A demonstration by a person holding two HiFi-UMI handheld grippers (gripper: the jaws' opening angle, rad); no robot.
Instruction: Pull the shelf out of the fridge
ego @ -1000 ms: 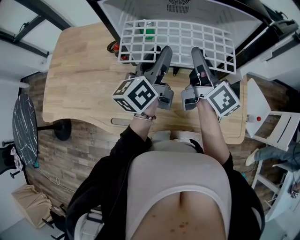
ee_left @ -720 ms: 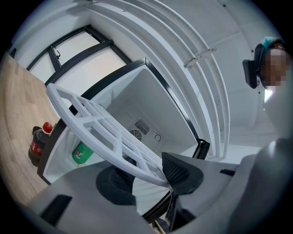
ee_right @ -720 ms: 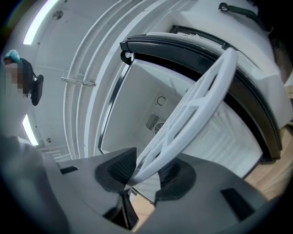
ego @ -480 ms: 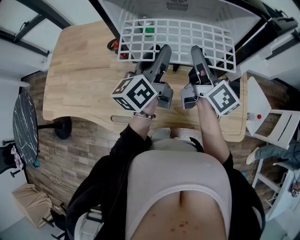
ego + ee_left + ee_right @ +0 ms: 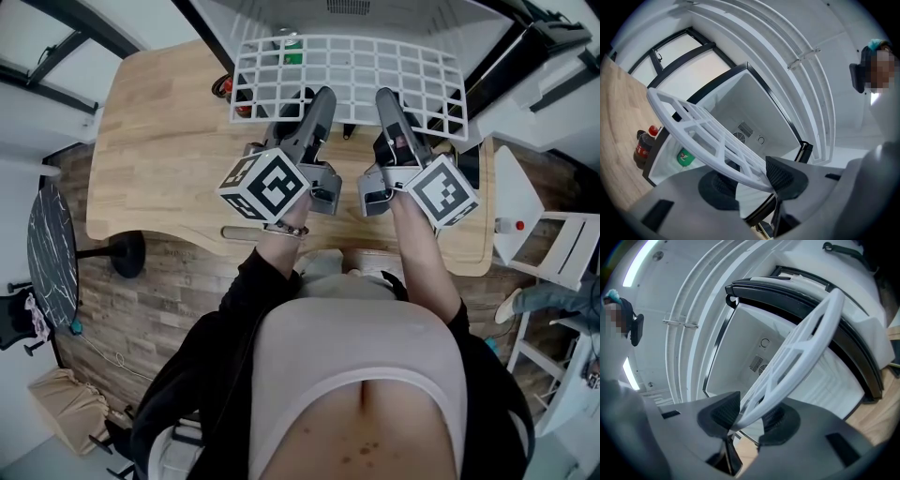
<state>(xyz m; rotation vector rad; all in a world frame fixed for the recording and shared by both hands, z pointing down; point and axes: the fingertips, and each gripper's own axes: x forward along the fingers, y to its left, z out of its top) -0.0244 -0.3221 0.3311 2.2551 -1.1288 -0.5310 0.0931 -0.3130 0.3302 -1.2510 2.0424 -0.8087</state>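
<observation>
The white grid shelf (image 5: 349, 80) sticks out of the open fridge (image 5: 412, 17) over the wooden table (image 5: 159, 141), roughly level. My left gripper (image 5: 317, 99) is shut on the shelf's near edge left of the middle. My right gripper (image 5: 386, 97) is shut on the same edge a little to the right. In the left gripper view the shelf (image 5: 698, 131) runs off to the upper left from the left gripper (image 5: 765, 180). The right gripper view has the shelf (image 5: 797, 348) rising to the upper right from the right gripper (image 5: 743, 420). The pads press on the rim in both.
A cola bottle (image 5: 225, 87) stands under the shelf's left corner, and a green can (image 5: 292, 52) shows through the grid. The fridge door (image 5: 534, 52) hangs open at the right. A white stool (image 5: 553, 253) stands right of the table, and a dark round table (image 5: 47, 253) stands at the left.
Both grippers keep their hold on the shelf's near edge. The whole head view has shifted slightly, and neither shelf nor hands show a clear move.
</observation>
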